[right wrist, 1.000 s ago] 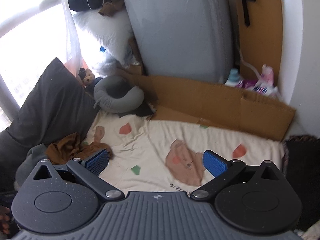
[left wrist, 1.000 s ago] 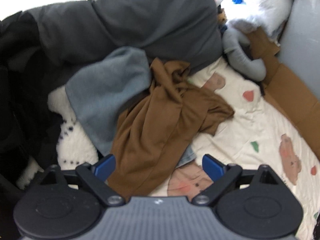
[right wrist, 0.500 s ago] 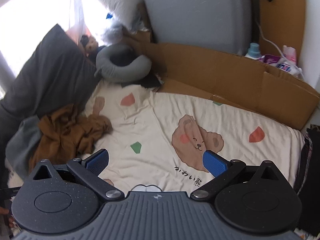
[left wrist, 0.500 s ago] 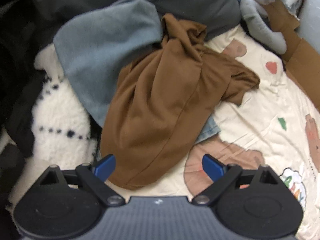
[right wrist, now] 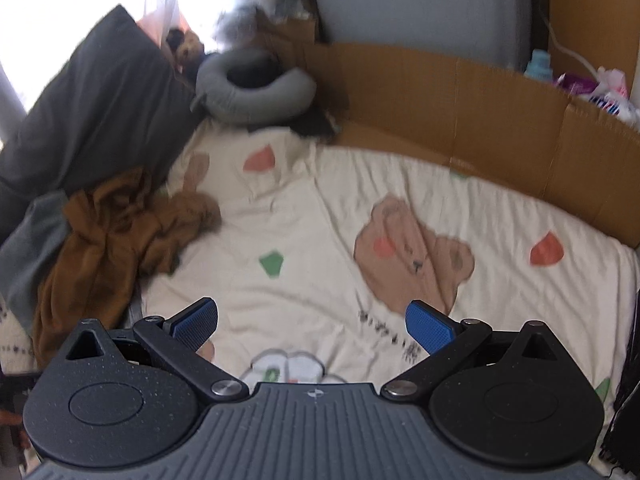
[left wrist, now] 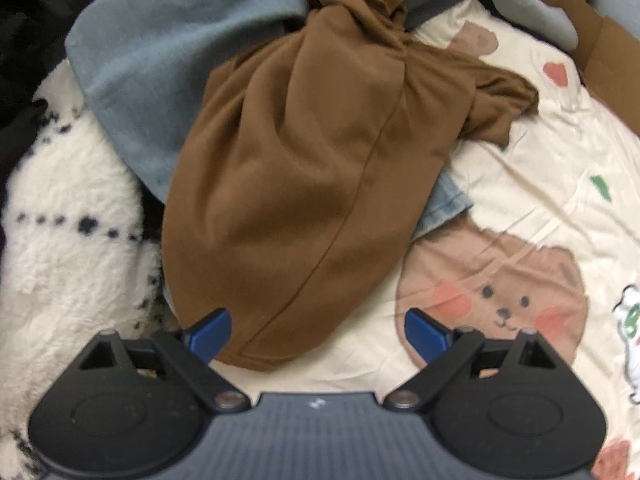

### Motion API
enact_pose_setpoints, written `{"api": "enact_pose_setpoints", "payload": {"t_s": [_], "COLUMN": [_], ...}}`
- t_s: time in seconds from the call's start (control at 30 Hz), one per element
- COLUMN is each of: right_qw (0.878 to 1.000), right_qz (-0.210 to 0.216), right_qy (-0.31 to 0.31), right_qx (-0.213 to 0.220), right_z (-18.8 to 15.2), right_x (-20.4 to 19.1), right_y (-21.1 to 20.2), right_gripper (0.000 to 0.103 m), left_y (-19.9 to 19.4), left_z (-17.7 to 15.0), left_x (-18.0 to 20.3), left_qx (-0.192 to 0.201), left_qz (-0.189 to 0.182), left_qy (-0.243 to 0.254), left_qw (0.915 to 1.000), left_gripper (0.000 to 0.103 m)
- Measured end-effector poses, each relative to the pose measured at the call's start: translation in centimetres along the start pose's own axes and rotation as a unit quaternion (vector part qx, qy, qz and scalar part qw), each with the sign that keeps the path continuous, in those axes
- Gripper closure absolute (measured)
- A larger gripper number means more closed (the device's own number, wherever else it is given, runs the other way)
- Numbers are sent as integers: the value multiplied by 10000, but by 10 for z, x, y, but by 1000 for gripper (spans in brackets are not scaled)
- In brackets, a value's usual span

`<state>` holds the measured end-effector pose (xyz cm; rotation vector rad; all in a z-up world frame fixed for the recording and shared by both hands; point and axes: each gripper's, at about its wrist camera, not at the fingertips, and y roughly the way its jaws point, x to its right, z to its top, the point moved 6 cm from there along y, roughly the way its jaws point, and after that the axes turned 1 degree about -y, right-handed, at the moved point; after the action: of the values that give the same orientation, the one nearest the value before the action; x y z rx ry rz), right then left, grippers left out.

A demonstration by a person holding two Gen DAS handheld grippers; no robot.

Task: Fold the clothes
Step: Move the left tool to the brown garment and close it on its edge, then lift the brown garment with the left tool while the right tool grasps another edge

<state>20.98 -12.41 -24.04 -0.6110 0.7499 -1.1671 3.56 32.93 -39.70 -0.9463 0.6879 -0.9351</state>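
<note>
A crumpled brown garment lies in a heap on the cream bear-print sheet, partly over a grey-blue cloth. A bit of light denim pokes out under its right side. My left gripper hovers open just above the garment's near hem, its left blue pad over the fabric edge. In the right wrist view the same brown garment sits at the left. My right gripper is open over the bare sheet, well to the right of the garment.
A white fluffy blanket with black dots lies left of the heap. A dark grey pillow and a grey neck pillow sit at the far end. A cardboard wall borders the bed; bottles and packets stand behind it.
The left gripper has moved down and closer to the brown garment, whose hem now sits between its fingers. The right gripper has tilted down toward the sheet.
</note>
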Motion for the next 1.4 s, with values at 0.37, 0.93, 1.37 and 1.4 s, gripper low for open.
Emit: {"api": "enact_pose_setpoints", "payload": {"t_s": [0.37,0.93,1.37,1.4], "right_qw": [9989,9962,9916,9912], "right_qz": [3,573,970,996], "right_qy": [77,347,235,226], "right_qx": [-468,-562,-825,-841], "right_z": [-48,-62,-77,-78], "right_x": [11,-4,-33,-35], "right_y": [27,61,77,77], "right_gripper": [0,0,0,0], "left_y": [57,7,-43,-47], "left_z": [-12,9,19,20], "left_x": [-3,-8,31,37], "left_qx": [-190,389,968,988], "left_qz": [398,400,-667,-797], "left_qy": [128,43,63,71], "left_qw": [9989,9984,9930,9919], "left_gripper": [5,91,96,96]}}
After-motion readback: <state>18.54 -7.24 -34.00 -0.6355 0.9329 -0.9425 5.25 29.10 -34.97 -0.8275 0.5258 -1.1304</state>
